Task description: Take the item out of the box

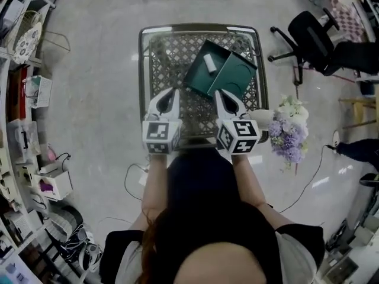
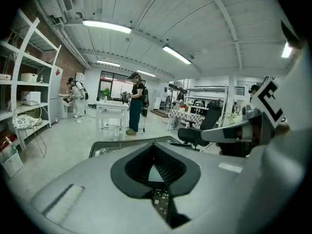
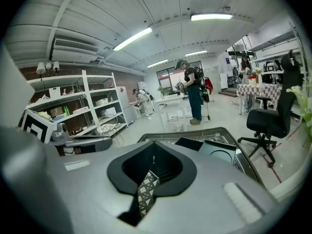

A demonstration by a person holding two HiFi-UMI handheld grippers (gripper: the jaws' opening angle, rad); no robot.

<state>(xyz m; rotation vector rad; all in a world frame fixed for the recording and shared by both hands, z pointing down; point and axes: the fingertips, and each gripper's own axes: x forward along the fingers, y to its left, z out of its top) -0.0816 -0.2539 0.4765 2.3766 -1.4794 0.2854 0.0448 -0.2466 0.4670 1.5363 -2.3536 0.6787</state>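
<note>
The left hand-held gripper [image 1: 172,92] and the right hand-held gripper [image 1: 218,93] are held side by side over the near half of the counter [image 1: 142,58], and each pair of jaws is seen closed together with nothing between them. The counter is topped with a dark metal lattice inside a rounded rim and is set on a pale, glossy floor [image 1: 95,70]. Shelves [image 1: 23,129] crowded with goods are lined along the left of the room, a black chair [image 1: 311,34] is parked at the far right, and a bunch of white and lilac flowers [image 1: 290,132] is seen just beside the counter's right edge. Standing people are made out far across the room in both gripper views. The box [image 1: 234,76], dark green and open, is laid ahead of both tips on the far half of the counter, nearer the right one, whose tip is just beside the box's near corner; contact cannot be told. The white item [image 1: 209,63] is lying inside it, beyond the tips. Both forearms [image 1: 155,182] are stretched forward, roughly parallel, with the marker cubes turned up.
</note>
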